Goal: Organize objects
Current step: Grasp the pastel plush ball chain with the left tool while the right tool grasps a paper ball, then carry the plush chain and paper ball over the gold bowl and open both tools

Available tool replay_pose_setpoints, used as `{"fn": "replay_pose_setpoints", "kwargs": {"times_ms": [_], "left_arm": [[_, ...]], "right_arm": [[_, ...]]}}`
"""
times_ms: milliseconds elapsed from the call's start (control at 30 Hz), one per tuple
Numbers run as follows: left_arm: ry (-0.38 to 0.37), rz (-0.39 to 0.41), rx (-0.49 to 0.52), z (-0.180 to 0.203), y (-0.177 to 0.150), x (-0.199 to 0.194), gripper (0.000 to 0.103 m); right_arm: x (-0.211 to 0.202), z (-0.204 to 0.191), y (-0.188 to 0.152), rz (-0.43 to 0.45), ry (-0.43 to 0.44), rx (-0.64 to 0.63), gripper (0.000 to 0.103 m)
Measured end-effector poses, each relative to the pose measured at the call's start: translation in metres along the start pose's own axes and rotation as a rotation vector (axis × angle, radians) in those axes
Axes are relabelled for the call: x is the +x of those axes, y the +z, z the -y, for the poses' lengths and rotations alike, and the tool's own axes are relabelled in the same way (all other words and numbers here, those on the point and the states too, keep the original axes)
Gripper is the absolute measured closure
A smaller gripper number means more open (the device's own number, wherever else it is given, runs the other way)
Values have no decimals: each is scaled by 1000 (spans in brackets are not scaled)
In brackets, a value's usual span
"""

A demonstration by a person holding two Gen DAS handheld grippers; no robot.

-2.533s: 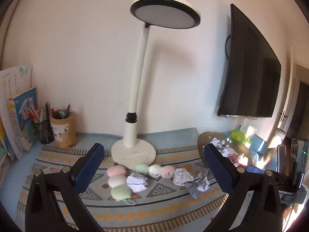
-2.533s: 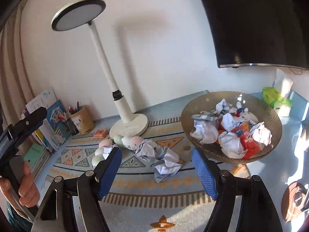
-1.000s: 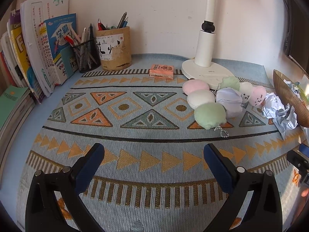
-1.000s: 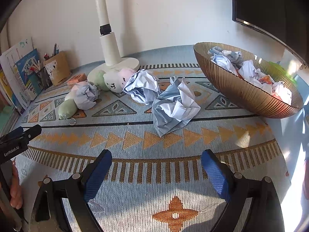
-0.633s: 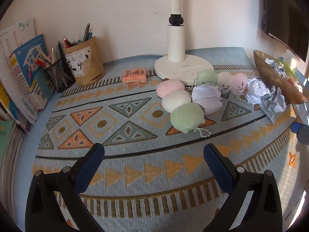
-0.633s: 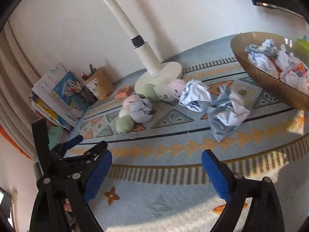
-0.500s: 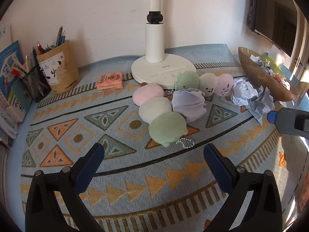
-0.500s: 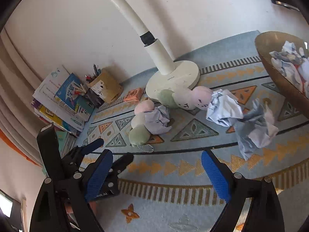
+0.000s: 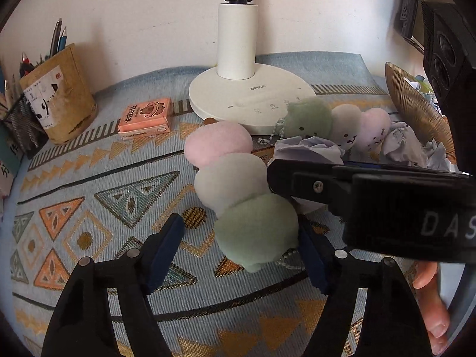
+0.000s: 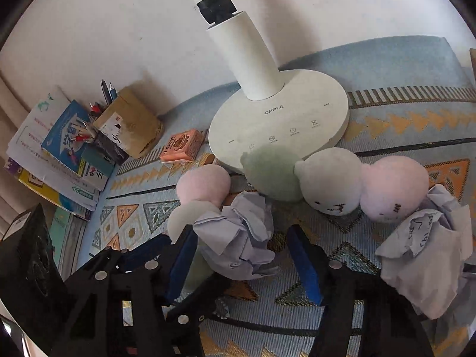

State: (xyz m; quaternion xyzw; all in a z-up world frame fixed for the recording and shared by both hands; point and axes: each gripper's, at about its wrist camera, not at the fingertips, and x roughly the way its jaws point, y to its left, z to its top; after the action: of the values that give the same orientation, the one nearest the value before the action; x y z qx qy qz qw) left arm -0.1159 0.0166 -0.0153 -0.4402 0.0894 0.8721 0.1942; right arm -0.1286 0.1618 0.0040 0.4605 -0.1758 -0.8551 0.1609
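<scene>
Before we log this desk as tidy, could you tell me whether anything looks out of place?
Yes: crumpled paper balls lie loose on the mat among the plush dumplings, while similar scraps already sit in the bowl.

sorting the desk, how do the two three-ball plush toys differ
The plush by the left gripper runs pink, white, green away from the lamp base, and no faces show. The plush against the lamp base lies across it, green, white, pink, with faces showing on white and pink. Only the first sits between open jaws. Both share the same three soft colours.
</scene>
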Motion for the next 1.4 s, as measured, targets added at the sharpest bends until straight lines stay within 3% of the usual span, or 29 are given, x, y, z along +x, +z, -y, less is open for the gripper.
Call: {"fn": "replay_pose_setpoints", "kwargs": {"times_ms": [33, 67, 100, 233, 367, 533, 633, 733, 800, 867, 933, 1000, 1100, 1200, 1267, 1333, 1367, 1400], "left_arm": [[1, 3, 2, 0, -1, -1, 39], [2, 12, 2, 0, -1, -3, 54], [4, 20, 5, 0, -3, -5, 61], [0, 4, 3, -5, -17, -21, 61], [-48, 46, 6, -6, -55, -72, 61], [-97, 57, 84, 11, -107, -115, 61], [-39, 56, 115, 18, -119, -110, 56], [94, 19, 111, 17, -122, -96, 51], [56, 32, 73, 8, -125, -100, 37], [23, 69, 20, -1, -125, -109, 11], [-1, 114, -27, -5, -121, -116, 3], [-17, 133, -47, -1, -112, -115, 3], [19, 118, -31, 9, -101, -99, 3], [80, 81, -11, 16, -97, -84, 11], [91, 52, -4, 17, -98, -78, 33], [88, 39, -5, 16, -99, -75, 48], [117, 40, -5, 16, -99, -75, 55], [118, 43, -12, 15, -99, -75, 56]], "right_arm": [[-2, 4, -1, 3, 24, 18, 59], [-6, 6, -2, 12, 22, 31, 59], [-12, 7, -5, 23, 26, 35, 59], [-53, 8, -23, 51, 79, 14, 59], [-99, -9, -70, 39, 95, -196, 58], [-109, -28, -131, 8, -84, -428, 58], [-103, -26, -142, 0, -147, -428, 56], [-106, -21, -147, -21, -188, -393, 42], [-118, -16, -155, 8, -191, -383, 32], [-129, -11, -162, 34, -203, -355, 18], [-133, -5, -164, 49, -169, -296, 11], [-130, -3, -162, 35, -110, -242, 11], [-112, -5, -158, -15, -60, -172, 10], [-104, -13, -153, -2, -80, -157, 7], [-99, -16, -150, 7, -91, -137, 8], [-95, -21, -147, 15, -123, -156, 19], [-93, -24, -147, 23, -151, -171, 36], [-91, -26, -146, 32, -178, -181, 45]]}}
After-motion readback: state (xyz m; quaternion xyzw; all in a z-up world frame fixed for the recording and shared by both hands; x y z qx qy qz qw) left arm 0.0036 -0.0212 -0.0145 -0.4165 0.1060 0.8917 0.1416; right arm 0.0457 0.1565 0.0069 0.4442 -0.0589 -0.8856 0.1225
